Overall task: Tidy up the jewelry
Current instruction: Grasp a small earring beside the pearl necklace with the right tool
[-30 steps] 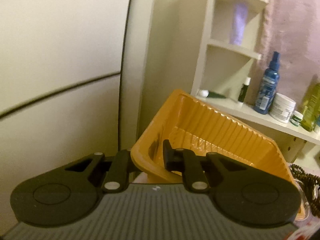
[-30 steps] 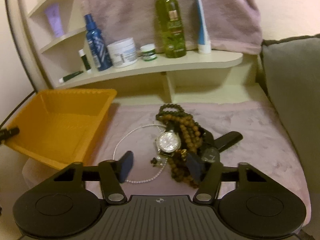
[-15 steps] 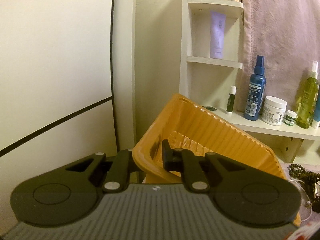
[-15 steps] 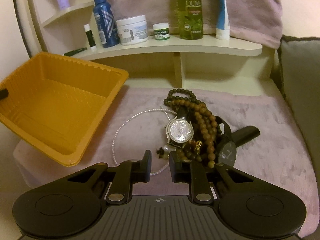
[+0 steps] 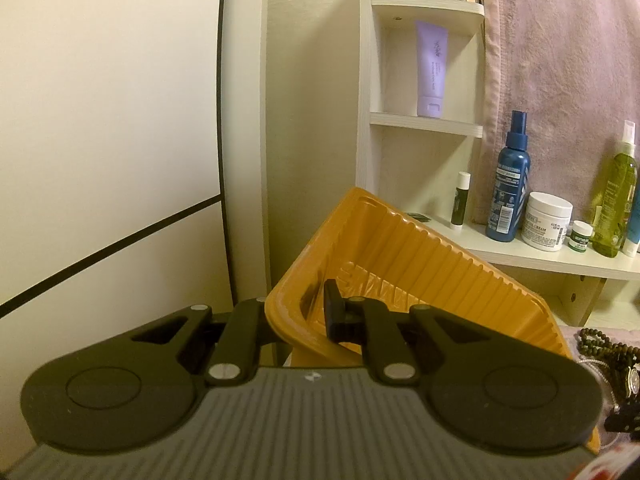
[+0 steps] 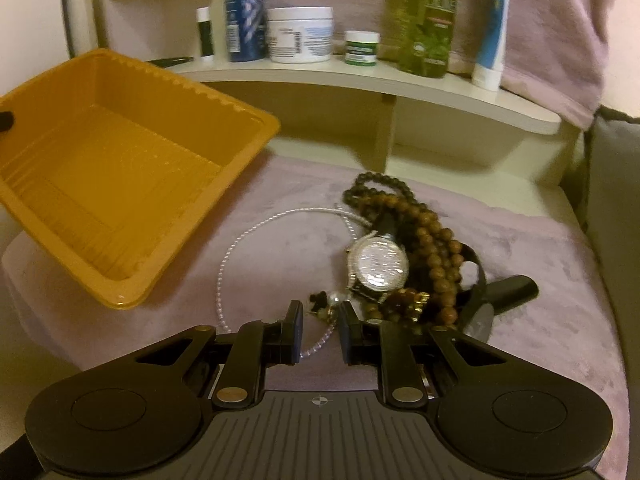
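While the left gripper stays clenched on the rim of the orange tray, tilting it off the pink cloth, the right gripper has just narrowed w/ the pearl necklace between its pads, a gap showing; watch & brown beads lie just ahead

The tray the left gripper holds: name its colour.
Orange-yellow tray, clearest in the right wrist view.
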Motion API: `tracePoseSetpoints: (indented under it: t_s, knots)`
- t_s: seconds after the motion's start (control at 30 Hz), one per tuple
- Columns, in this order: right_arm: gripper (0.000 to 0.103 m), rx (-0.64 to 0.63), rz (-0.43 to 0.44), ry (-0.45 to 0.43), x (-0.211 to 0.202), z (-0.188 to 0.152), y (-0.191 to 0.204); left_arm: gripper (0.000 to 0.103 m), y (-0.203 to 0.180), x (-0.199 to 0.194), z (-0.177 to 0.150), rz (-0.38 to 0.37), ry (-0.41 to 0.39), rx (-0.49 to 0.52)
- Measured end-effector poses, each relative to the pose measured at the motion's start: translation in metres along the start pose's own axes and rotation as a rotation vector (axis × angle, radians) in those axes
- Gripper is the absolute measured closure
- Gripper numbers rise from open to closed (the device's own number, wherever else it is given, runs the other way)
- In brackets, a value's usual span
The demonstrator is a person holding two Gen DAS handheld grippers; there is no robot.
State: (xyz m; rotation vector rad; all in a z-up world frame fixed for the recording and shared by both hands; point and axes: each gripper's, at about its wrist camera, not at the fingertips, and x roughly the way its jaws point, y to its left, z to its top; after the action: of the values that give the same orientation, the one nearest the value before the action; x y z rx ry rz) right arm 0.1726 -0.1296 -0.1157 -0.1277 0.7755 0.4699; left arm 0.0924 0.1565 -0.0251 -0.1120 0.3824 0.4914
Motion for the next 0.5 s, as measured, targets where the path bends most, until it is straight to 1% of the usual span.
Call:
tracePoseSetpoints:
  t_s: [0.17,0.37,0.5]
  knots:
    - [0.083,0.013,0.005,-0.009,-0.002,0.002,0.002,0.091,0.0,0.001,0.001,-0.002,0.004,0.0]
    - [0.083,-0.026,0.003,-0.01,0.0,0.003,0.009,0.091,0.0,0.001,0.001,-0.002,0.006,-0.002]
    - [0.084,-0.023,0.024,-0.011,-0.002,0.003,0.012,0.091,0.0,0.001,0.001,-0.002,0.007,-0.002]
